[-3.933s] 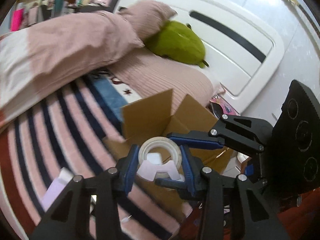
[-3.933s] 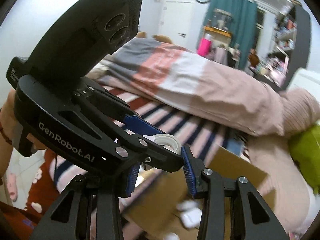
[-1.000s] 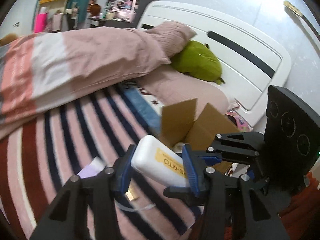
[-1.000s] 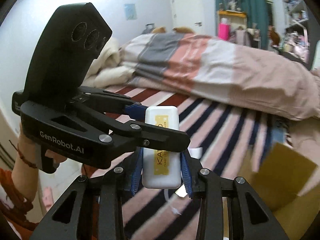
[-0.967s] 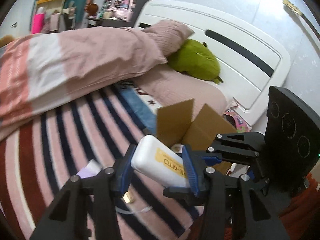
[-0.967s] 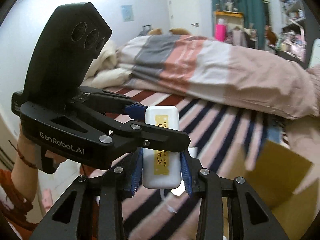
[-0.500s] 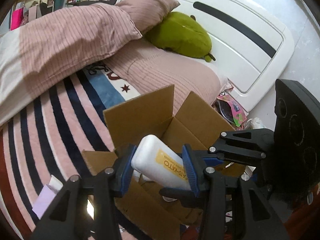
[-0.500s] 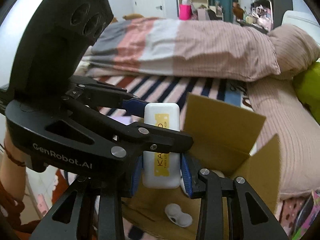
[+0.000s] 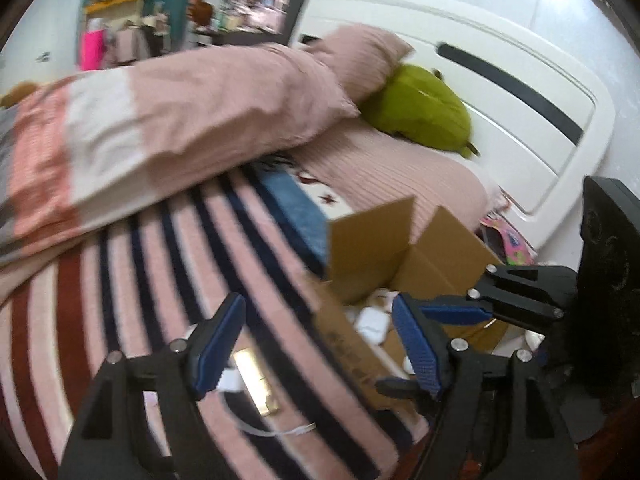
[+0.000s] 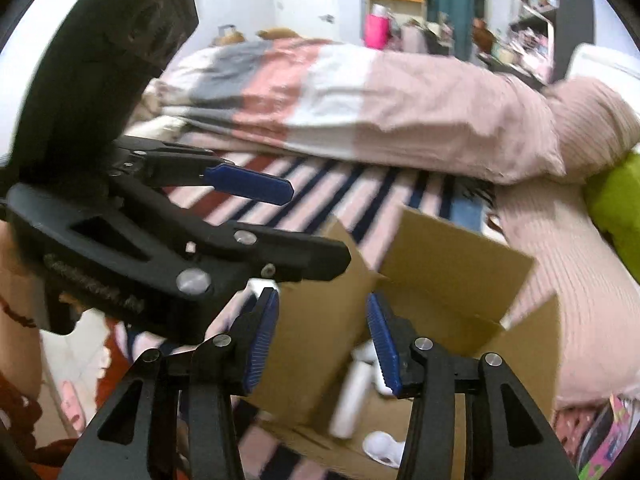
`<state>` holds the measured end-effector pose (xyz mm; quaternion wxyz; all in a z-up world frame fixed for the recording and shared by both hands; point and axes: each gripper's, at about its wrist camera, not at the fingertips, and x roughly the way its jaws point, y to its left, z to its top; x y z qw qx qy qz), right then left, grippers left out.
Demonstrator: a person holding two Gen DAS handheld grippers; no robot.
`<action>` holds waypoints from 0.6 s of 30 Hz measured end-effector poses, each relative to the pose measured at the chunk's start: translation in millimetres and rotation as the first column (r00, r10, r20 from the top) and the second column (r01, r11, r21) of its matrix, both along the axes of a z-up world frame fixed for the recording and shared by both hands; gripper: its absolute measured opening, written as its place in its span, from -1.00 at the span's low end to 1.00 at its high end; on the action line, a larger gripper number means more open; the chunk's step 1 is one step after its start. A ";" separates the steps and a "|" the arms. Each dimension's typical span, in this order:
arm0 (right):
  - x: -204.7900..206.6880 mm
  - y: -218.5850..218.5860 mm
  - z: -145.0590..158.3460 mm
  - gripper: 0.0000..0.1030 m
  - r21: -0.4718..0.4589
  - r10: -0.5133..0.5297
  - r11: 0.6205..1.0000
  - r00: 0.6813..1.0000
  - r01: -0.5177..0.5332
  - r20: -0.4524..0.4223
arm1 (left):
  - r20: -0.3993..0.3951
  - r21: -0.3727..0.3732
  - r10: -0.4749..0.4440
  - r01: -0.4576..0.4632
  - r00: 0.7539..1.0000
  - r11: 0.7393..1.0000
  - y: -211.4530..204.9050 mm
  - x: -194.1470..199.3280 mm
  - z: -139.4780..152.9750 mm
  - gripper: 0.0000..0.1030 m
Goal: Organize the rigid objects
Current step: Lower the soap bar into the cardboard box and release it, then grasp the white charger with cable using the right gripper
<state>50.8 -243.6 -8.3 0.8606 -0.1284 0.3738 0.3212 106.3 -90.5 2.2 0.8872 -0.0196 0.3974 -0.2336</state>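
Two handheld grippers are seen over a bed covered with a pink, white and navy striped blanket (image 9: 168,264). The left gripper (image 9: 316,344) is spread wide with nothing between its blue pads, and it is held above the blanket beside an open cardboard box (image 9: 404,248). The right gripper (image 10: 322,340) is also held open and empty, directly above the same cardboard box (image 10: 452,248), whose flaps are raised. Inside the box, a white bottle (image 10: 352,396) is seen lying tilted on the bottom, with another white rounded item (image 10: 380,446) near it; these are blurred, and their exact kind cannot be told. In the left wrist view, white objects (image 9: 370,320) are visible in the box between the flaps. A small pale packet and a thin white strip (image 9: 280,430) are lying on the blanket just beside the box. A folded pink and white duvet (image 9: 160,128) is spread across the bed behind, and a green plush toy (image 9: 420,110) is resting against the white headboard (image 9: 520,80) next to a pink pillow (image 9: 360,56).
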 end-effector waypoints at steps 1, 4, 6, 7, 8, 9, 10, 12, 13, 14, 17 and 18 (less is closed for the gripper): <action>-4.9 9.4 2.5 -0.19 0.014 0.029 0.999 1.000 -0.030 0.005 | 0.008 0.001 0.024 -0.024 1.000 1.000 11.0 -5.4 0.7 0.43; -18.8 41.7 3.7 -0.19 0.050 0.126 0.991 0.992 -0.126 -0.004 | 0.043 0.021 0.109 -0.110 0.993 0.994 47.9 -23.7 -1.8 0.56; -25.9 64.7 -2.4 -0.19 0.049 0.171 0.984 0.985 -0.170 -0.026 | 0.054 0.032 0.162 -0.164 0.985 0.986 72.6 -34.4 -9.0 0.56; -28.5 76.3 -8.0 -0.19 0.051 0.192 0.980 0.980 -0.190 -0.047 | 0.055 0.031 0.190 -0.192 0.980 0.981 88.2 -40.3 -14.6 0.56; -29.0 84.1 -12.9 -0.19 0.052 0.206 0.978 0.977 -0.202 -0.064 | 0.056 0.028 0.206 -0.208 0.977 0.978 97.6 -44.4 -19.5 0.56; -30.5 94.5 -21.0 -0.19 0.049 0.218 0.975 0.972 -0.215 -0.088 | 0.055 0.027 0.223 -0.225 0.973 0.974 108.5 -48.8 -25.6 0.56; -30.8 107.3 -33.6 -0.19 0.037 0.225 0.974 0.967 -0.222 -0.118 | 0.051 0.025 0.239 -0.241 0.970 0.970 120.0 -53.3 -33.0 0.56; -31.0 121.7 -54.1 -0.19 0.018 0.223 0.975 0.962 -0.223 -0.156 | 0.039 0.024 0.261 -0.262 0.965 0.965 135.9 -59.9 -47.8 0.57; -27.7 128.2 -68.3 -0.19 0.006 0.212 0.977 0.960 -0.215 -0.185 | 0.033 0.021 0.270 -0.271 0.962 0.962 142.0 -62.8 -54.5 0.57; -23.0 131.8 -79.9 -0.19 -0.004 0.196 0.979 0.958 -0.201 -0.210 | 0.023 0.017 0.280 -0.280 0.960 0.960 149.2 -66.0 -62.1 0.57; -5.8 137.7 -119.6 -0.19 -0.058 0.114 0.989 0.957 -0.134 -0.265 | 0.000 0.006 0.298 -0.298 0.955 0.955 163.5 -70.3 -80.3 0.57; 1.9 136.6 -131.9 -0.19 -0.080 0.081 0.991 0.957 -0.107 -0.280 | -0.011 0.000 0.301 -0.301 0.954 0.954 167.9 -71.3 -86.5 0.57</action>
